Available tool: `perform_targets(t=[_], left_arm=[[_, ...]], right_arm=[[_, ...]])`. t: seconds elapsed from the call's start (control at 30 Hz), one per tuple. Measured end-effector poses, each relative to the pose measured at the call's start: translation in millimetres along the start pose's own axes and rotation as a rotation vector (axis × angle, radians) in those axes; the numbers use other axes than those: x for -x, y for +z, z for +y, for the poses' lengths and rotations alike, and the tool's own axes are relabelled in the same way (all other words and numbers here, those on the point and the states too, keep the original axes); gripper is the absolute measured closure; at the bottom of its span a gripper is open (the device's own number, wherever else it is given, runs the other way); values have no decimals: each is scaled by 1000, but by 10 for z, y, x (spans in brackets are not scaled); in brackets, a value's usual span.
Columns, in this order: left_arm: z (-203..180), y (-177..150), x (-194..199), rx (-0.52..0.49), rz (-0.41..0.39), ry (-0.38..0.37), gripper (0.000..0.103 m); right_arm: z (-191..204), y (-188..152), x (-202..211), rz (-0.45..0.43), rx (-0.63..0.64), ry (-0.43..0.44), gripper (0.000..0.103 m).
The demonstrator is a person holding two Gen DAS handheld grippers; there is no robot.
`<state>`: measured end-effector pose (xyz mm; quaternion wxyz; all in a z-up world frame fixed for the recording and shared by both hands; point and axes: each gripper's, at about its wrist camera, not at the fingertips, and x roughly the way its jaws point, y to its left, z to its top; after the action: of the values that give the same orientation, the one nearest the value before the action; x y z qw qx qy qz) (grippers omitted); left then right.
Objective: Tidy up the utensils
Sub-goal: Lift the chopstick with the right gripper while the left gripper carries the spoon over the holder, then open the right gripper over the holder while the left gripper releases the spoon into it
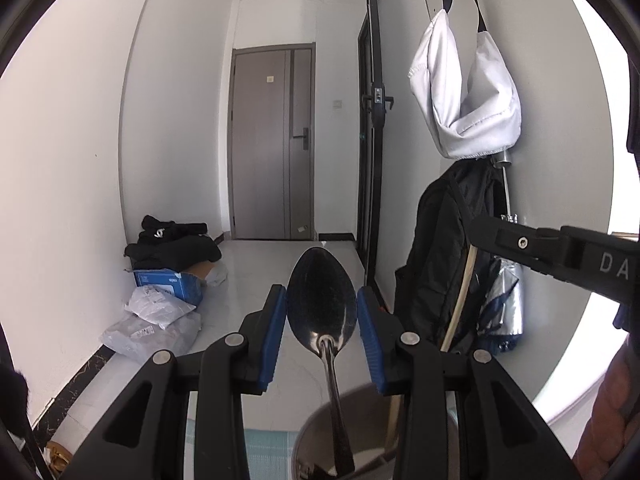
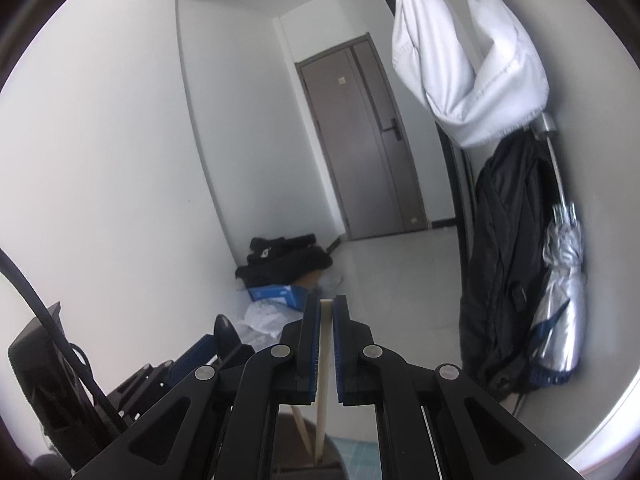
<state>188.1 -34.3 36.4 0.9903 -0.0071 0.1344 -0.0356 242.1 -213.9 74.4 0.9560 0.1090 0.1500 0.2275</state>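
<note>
My left gripper [image 1: 322,292] has its blue pads against both sides of a metal spoon [image 1: 322,304], which stands bowl up. The spoon's handle runs down into a round metal cup [image 1: 312,436] at the bottom of the left wrist view. My right gripper [image 2: 327,300] is shut on a pale wooden chopstick [image 2: 325,344] that points down into the same cup [image 2: 332,456]. A second chopstick [image 2: 301,424] leans in the cup. In the left wrist view the right gripper [image 1: 480,232] comes in from the right with the chopstick [image 1: 460,300] hanging below it.
A teal cloth [image 1: 264,456] lies under the cup. On the wall to the right hang a black jacket [image 2: 504,272], a white fabric bag [image 2: 472,64] and a silver umbrella [image 2: 560,320]. Boxes, bags and dark clothes [image 1: 168,280] lie on the floor at the left.
</note>
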Motion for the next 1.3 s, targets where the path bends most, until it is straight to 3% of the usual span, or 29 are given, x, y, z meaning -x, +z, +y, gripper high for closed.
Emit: perform_targets(t=[0.43,0.6,0.73,0.87,0.97,1.07,1.23,1.3], left_arm=[[-25,-63,217,-21,82,-69,71],[144,-52,162,118,216,-176,71],[240,33,223,170,239,-161,71],[294,118,347,180,237,-134,55],[338,136,463,195,234,-113,41],[342,115,546,185,238,-74,39],[357,64,724,200,254,-44,27],[371,48,805,207,261,-26,22]], right_arm=[[36,-162,36,112,0,68,97],[43,-247,-11,183,-26,104,95],[27,-280,28,212,-61,108,94],[38,-260,185,205,-70,103,91],[67,-254,303,199,-64,92,81],[108,-283,436,200,-60,78,72],[159,-369,625,204,-63,61,56],[170,-415,705,205,-66,55,55]])
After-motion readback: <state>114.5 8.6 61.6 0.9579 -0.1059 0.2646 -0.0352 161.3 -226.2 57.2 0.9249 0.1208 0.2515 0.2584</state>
